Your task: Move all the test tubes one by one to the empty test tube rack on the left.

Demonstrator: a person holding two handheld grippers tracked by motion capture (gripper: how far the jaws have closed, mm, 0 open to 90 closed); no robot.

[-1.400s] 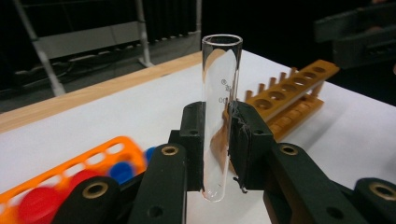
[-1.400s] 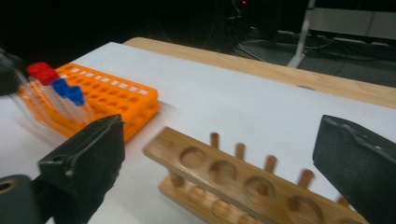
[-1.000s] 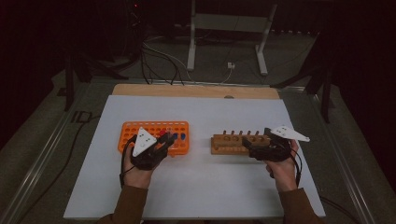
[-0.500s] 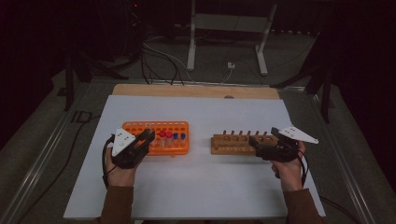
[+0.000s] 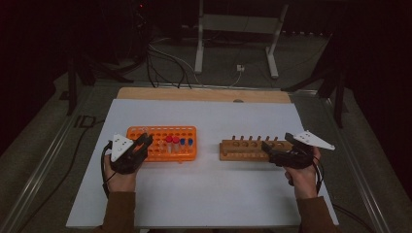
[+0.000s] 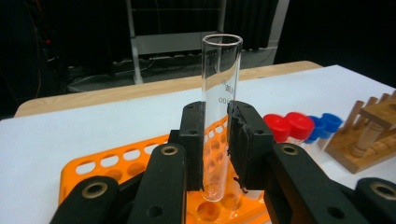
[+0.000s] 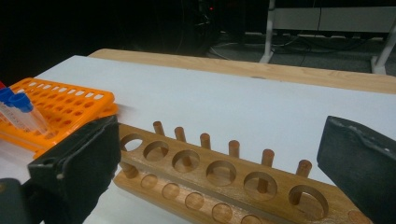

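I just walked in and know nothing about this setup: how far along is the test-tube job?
Early on, by the look of it. Done: the left gripper has its jaws shut on an open glass test tube, upright over the orange rack. In hand: carrying that tube. Left: every hole of the wooden rack is empty, the right gripper waits open beside it, and the red- and blue-capped tubes sit in the orange rack.

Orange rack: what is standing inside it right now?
The orange rack holds red-capped tubes and blue-capped tubes. The left gripper grips a glass tube above it, hiding holes beneath.
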